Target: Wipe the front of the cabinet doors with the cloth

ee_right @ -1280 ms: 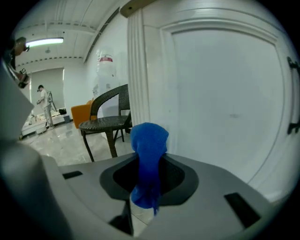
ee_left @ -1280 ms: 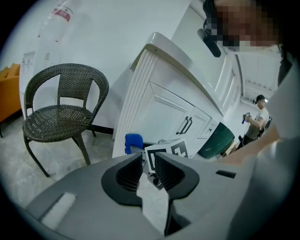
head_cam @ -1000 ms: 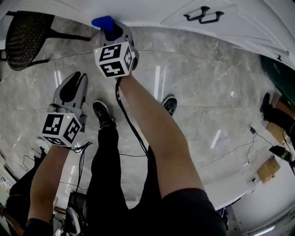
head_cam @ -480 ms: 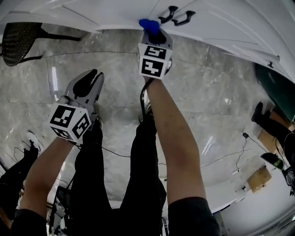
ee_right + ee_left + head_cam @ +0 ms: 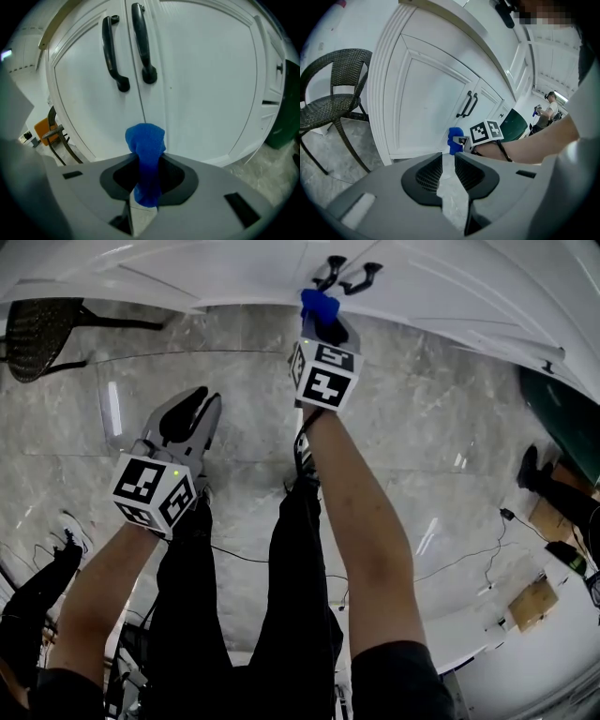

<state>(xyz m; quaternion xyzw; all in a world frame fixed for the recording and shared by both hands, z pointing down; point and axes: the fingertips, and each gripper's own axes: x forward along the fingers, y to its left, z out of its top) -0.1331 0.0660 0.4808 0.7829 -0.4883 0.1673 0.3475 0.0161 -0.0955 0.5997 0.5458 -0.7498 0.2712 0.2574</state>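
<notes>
The white cabinet doors (image 5: 201, 84) fill the right gripper view, with two black handles (image 5: 112, 51) either side of the centre seam. My right gripper (image 5: 149, 161) is shut on a bunched blue cloth (image 5: 146, 140), whose tip sits close to the lower door just under the handles; contact with the door cannot be told. In the head view the cloth (image 5: 319, 304) is at the cabinet foot below the handles (image 5: 347, 273), ahead of the right gripper (image 5: 323, 329). My left gripper (image 5: 192, 418) hangs back over the floor, open by a narrow gap and empty (image 5: 448, 161).
A dark wicker chair (image 5: 42, 324) stands left of the cabinet, by its corner (image 5: 328, 103). A dark green object (image 5: 562, 418) is at the right end of the cabinet. Cables trail over the marble floor (image 5: 441, 465) past the person's legs. Another person (image 5: 551, 105) stands far off.
The right gripper with the cloth has shifted right along the cabinet base until it is under the handles. The left gripper has drifted slightly up and right.
</notes>
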